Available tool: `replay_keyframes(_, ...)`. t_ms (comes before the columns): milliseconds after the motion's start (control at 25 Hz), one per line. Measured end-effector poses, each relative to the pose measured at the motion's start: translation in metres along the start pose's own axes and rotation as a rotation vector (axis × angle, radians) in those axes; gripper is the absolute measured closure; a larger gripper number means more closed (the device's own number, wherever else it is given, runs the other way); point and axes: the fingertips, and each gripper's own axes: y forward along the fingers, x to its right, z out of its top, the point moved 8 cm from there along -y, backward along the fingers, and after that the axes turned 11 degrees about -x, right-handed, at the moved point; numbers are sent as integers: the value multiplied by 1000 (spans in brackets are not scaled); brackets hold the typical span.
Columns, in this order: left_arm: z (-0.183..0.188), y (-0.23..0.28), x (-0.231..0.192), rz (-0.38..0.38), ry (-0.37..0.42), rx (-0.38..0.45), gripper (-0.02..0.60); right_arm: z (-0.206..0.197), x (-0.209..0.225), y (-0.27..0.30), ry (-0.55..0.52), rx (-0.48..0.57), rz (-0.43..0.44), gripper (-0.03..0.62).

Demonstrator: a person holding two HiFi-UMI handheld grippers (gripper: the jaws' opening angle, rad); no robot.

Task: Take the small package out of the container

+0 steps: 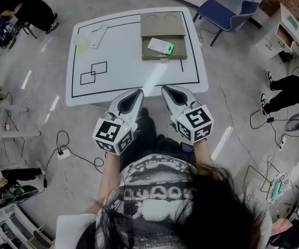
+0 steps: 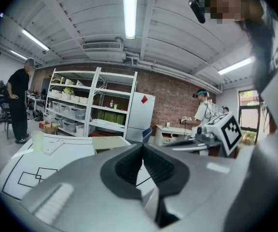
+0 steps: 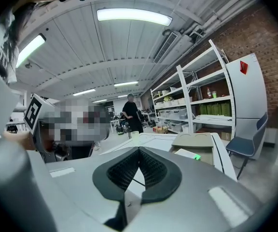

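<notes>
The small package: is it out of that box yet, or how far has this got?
Nothing looks done: the small package lies inside the container on the table. Nothing is in hand: the left gripper and right gripper are shut, empty, at the table's near edge. Left to do: reach in, grip the package, lift it out.

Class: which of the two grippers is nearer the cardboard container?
The right gripper: the container sits right of centre, almost straight ahead of it, farther from the left gripper.

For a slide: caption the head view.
Left gripper and right gripper, both shut, held short of the table; small package in the container.
</notes>
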Motion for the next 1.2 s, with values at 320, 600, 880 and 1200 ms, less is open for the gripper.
replay_keyframes(320, 21, 41, -58, -42, 10, 0, 581, 24, 32, 50, 5, -28, -46, 597)
replay_keyframes(600, 44, 67, -114, -76, 23, 0, 581, 51, 56, 103, -4, -58, -76, 597)
replay_keyframes(880, 55, 86, -158, -102, 22, -15, 581, 66, 81, 151, -26, -114, -98, 580)
replay_keyframes(1200, 59, 100, -200, -107, 10, -26, 581, 59, 120, 210, -113, -265, -131, 499)
